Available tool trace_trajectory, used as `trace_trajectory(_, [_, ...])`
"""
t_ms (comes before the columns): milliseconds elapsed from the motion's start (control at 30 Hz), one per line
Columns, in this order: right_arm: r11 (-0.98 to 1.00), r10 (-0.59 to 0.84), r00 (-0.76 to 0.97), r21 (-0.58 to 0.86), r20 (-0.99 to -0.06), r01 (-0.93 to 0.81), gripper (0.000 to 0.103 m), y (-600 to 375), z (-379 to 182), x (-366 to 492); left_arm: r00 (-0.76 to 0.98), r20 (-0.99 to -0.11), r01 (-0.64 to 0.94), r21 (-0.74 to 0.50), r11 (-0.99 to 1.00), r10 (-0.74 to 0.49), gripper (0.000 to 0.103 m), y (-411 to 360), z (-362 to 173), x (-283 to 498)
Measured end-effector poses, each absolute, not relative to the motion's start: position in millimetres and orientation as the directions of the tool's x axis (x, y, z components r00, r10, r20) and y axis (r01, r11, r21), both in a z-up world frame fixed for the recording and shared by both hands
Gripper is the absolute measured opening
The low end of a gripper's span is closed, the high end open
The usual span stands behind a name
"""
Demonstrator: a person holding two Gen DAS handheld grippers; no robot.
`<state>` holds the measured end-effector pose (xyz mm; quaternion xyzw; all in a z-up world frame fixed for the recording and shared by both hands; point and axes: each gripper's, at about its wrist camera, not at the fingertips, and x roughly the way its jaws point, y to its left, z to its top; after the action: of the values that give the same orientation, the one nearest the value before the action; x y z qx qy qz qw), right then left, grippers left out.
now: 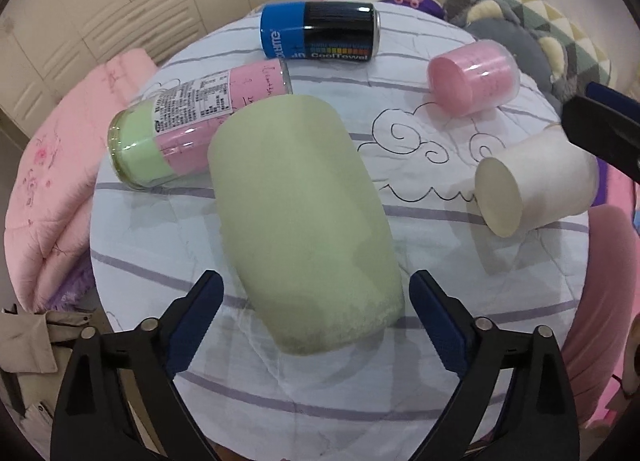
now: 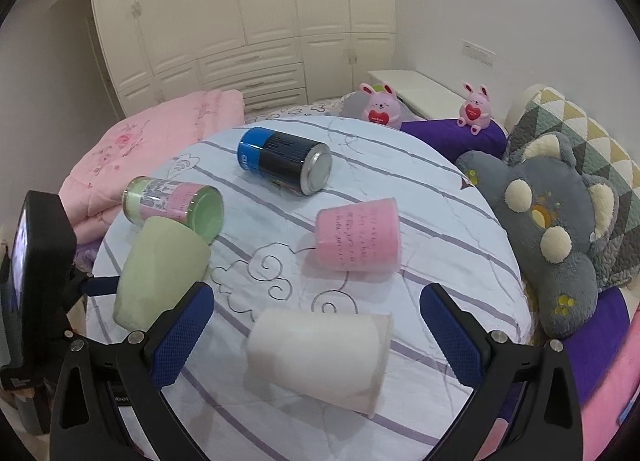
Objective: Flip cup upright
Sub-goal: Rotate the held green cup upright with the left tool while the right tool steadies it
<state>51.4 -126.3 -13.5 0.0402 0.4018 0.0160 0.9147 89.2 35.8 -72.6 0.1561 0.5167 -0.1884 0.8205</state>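
A pale green cup (image 1: 304, 221) lies on its side on the round table's striped cloth (image 1: 420, 293). My left gripper (image 1: 316, 301) is open, its blue-padded fingers on either side of the cup's near end, not touching. The green cup also shows in the right wrist view (image 2: 160, 269) at the left. A white cup (image 2: 320, 357) lies on its side in front of my right gripper (image 2: 316, 321), which is open above its near part. The white cup shows in the left wrist view (image 1: 536, 185) at the right, with the right gripper's finger (image 1: 600, 129) just behind it.
A pink cup (image 2: 358, 235), a blue-and-black can (image 2: 286, 165) and a green-and-pink jar (image 2: 176, 203) lie on their sides further back. A pink quilt (image 2: 160, 129) lies left, a grey plush toy (image 2: 552, 221) right, two pink bunnies (image 2: 380, 105) behind.
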Motion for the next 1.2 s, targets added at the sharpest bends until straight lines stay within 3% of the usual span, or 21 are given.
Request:
trace_trajectory(333, [0.985, 0.161, 0.636, 0.159, -0.755, -0.061, 0.103, -82.5, -0.6, 74.0, 0.437, -0.871, 0.392, -0.041, 0.919, -0.226, 0.101, 74.1, -42.8, 62.3])
trace_trajectory(733, [0.965, 0.251, 0.454, 0.258, -0.855, -0.048, 0.103, -38.0, -32.5, 127.0, 0.428, -0.871, 0.336, -0.095, 0.937, -0.242, 0.102, 95.0, -43.9, 75.4])
trace_trajectory(1200, [0.943, 0.326, 0.328, 0.330, -0.887, -0.046, 0.100, -28.2, -74.0, 160.0, 0.388, -0.863, 0.336, -0.195, 0.922, -0.324, 0.103, 104.2, -55.4, 90.0])
